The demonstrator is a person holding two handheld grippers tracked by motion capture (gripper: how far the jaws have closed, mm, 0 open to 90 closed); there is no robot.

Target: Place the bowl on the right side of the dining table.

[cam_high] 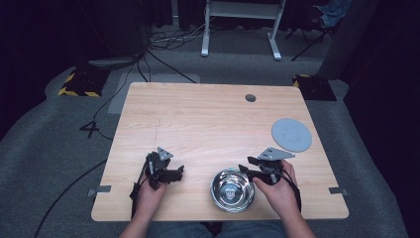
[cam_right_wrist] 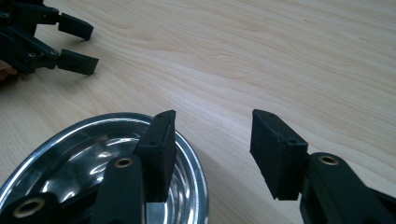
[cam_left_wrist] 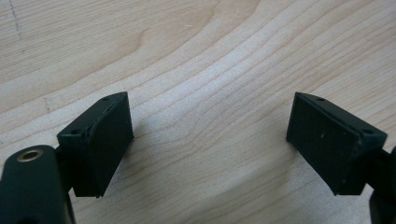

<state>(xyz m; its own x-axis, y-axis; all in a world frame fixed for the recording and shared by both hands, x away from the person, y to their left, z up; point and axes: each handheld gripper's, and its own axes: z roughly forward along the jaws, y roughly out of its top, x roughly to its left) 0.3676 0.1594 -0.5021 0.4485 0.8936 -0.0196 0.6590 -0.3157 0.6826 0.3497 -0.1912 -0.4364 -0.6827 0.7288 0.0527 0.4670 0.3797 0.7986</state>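
A shiny steel bowl (cam_high: pixel 232 190) stands near the table's front edge, right of centre. My right gripper (cam_high: pixel 245 164) is at the bowl's far right rim, pointing left, with its jaws apart. In the right gripper view, one jaw of the right gripper (cam_right_wrist: pixel 212 135) hangs over the bowl (cam_right_wrist: pixel 70 149) just inside its rim. The other jaw is outside, over bare wood, and nothing is pinched. My left gripper (cam_high: pixel 181 172) rests left of the bowl and is open. In the left gripper view, the left gripper (cam_left_wrist: pixel 208 135) has bare tabletop between its jaws. It shows open farther off as the left gripper (cam_right_wrist: pixel 91 46).
A flat grey disc (cam_high: pixel 291 134) lies at the table's right side, beyond the right hand. A small round cable hole (cam_high: pixel 250 97) sits near the far edge. The wooden table (cam_high: pixel 198 124) stretches away behind both hands, with grey carpet and cables around it.
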